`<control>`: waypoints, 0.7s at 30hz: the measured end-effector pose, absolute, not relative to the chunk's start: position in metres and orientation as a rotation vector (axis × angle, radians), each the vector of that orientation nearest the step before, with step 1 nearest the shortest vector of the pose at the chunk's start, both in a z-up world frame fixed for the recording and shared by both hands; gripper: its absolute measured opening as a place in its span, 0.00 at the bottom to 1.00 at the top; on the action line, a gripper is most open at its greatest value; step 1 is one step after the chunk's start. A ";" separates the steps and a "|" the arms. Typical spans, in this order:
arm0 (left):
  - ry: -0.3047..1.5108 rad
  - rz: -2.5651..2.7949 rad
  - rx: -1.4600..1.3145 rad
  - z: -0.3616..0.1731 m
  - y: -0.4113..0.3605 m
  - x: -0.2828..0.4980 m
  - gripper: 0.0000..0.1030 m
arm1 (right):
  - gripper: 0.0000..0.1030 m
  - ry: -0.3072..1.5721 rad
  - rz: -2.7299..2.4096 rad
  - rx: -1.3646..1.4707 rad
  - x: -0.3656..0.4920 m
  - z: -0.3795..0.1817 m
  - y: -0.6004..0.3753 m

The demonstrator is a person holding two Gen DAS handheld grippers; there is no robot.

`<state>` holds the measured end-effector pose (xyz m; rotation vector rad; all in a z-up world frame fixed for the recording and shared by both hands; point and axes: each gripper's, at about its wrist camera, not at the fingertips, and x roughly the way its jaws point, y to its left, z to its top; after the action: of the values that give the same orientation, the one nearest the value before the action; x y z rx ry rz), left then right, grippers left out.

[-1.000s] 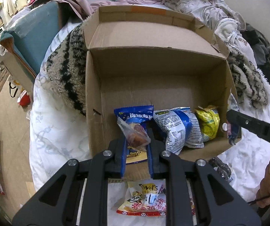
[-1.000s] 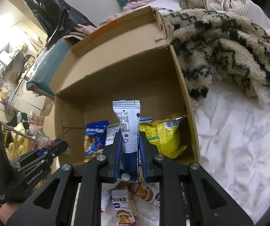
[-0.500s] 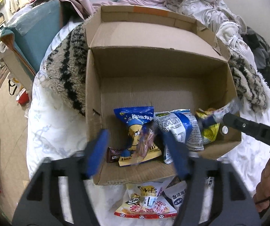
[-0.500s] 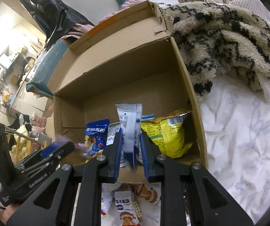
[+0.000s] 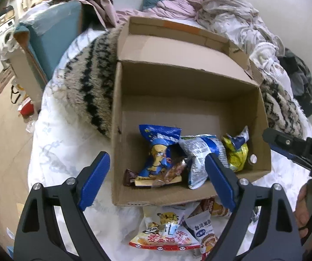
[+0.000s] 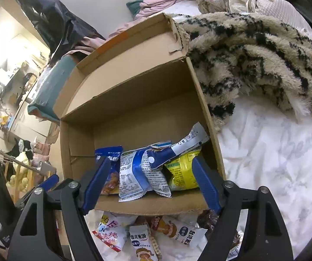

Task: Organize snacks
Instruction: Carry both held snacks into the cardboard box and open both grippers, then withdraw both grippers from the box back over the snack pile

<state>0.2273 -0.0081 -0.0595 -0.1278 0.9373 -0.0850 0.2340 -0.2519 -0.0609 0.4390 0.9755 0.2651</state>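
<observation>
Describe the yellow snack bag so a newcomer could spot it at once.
Find the open cardboard box on the white bedding. Snack bags line its near wall; the yellow bag sits in the right-hand corner, under a blue-and-white packet. It is the only yellow one among blue and white neighbours.

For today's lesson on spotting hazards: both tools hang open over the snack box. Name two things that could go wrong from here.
1. The long blue packet lies propped on the yellow bag, one end up against the box wall; it may slide.
2. Packets on the sheet overlap just before the box; a tool reaching down might pinch two, or bump the front wall.
</observation>
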 end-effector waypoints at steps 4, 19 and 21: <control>0.921 -0.047 -0.120 -0.059 -0.004 0.220 0.84 | 0.78 0.968 0.269 0.431 0.230 -0.057 -0.252; 0.908 -0.044 -0.163 -0.041 0.009 0.171 0.96 | 0.78 0.964 0.269 0.403 0.180 -0.037 -0.255; 0.896 -0.040 -0.167 -0.038 0.010 0.162 0.99 | 0.78 0.972 0.268 0.410 0.170 -0.037 -0.257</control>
<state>0.1622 0.0104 -0.0380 -0.1670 0.8956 -0.0404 0.1702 -0.2572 -0.0373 0.4104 0.9724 0.2677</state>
